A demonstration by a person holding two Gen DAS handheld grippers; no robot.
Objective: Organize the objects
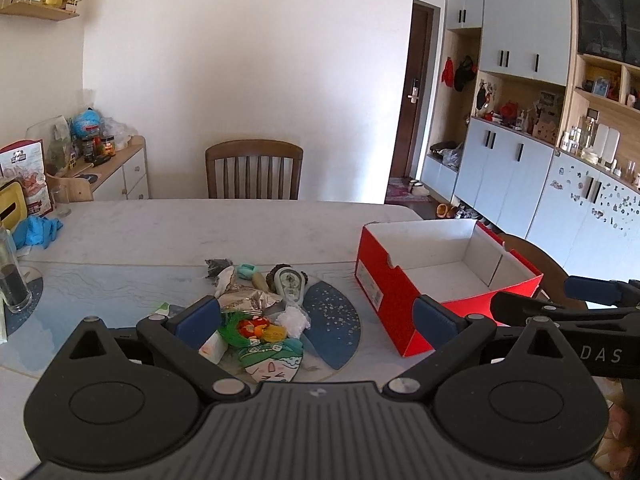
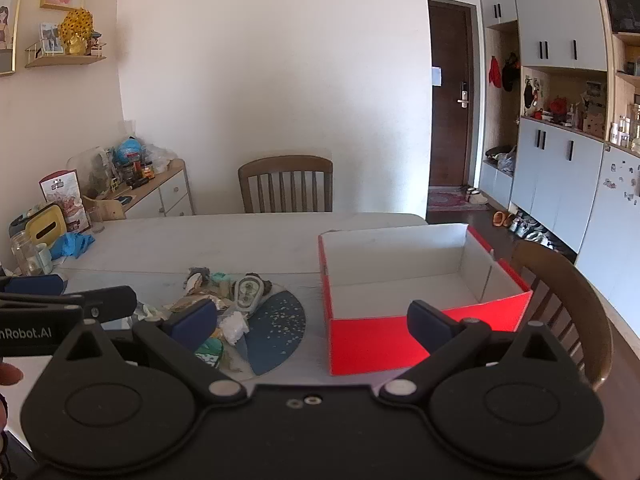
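Note:
A pile of small objects (image 1: 260,312) lies on the table beside a dark blue round placemat (image 1: 332,320): a white oval device (image 1: 289,285), a crumpled foil wrapper (image 1: 248,300), a green and orange toy (image 1: 252,328), white tissue (image 1: 294,320) and a cartoon-face card (image 1: 272,364). The pile also shows in the right wrist view (image 2: 224,304). An empty red shoebox (image 1: 440,276) with a white inside stands to the right, also in the right wrist view (image 2: 404,280). My left gripper (image 1: 316,324) is open, above the pile's near side. My right gripper (image 2: 312,324) is open before the box.
A wooden chair (image 1: 254,170) stands at the table's far side, another chair (image 2: 568,300) at the right. A blue cloth (image 1: 36,230), a glass (image 1: 14,284) and a yellow tissue box (image 2: 44,228) sit at the left. A sideboard (image 1: 116,172) stands by the wall.

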